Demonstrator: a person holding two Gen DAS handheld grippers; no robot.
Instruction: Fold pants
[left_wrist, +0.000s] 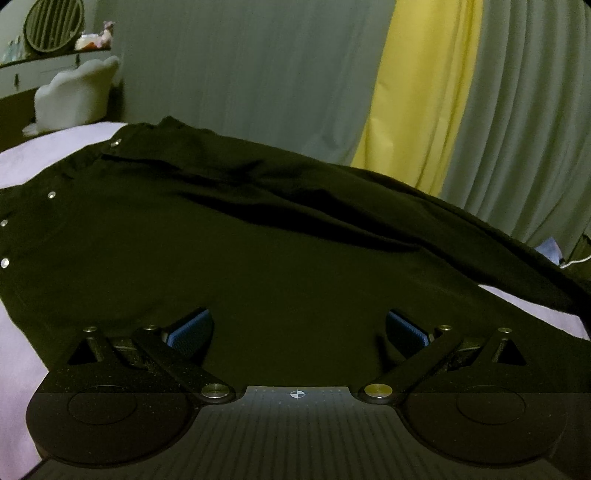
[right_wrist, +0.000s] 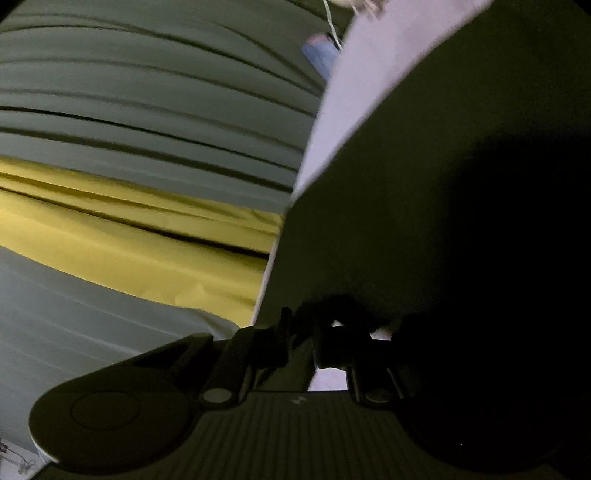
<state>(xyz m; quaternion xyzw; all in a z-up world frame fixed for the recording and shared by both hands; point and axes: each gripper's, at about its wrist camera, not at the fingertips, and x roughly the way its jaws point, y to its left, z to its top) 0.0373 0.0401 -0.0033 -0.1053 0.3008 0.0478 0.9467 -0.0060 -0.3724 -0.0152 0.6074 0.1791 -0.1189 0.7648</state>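
Jaws first: the left gripper (left_wrist: 297, 328) has its two fingers spread wide, blue pads (left_wrist: 190, 332) facing each other with nothing between them, hovering low over the black pants (left_wrist: 236, 236). Over on the right gripper (right_wrist: 325, 328) the fingers are drawn close together and they look pinched on an edge of the dark cloth, though that corner of the right wrist view is so murky I can't make out the pads properly.

Those pants are laid out across a bed with a pale purple sheet (left_wrist: 22, 158), waist end to the left in the left wrist view, where a few small metal studs (left_wrist: 51, 194) show. One leg runs off to the right, with a long crease across it.

Behind the bed hang grey-green curtains (left_wrist: 240, 66) with a yellow panel (left_wrist: 417, 96) in between. A white plush chair (left_wrist: 74, 96) sits off in the far left corner.
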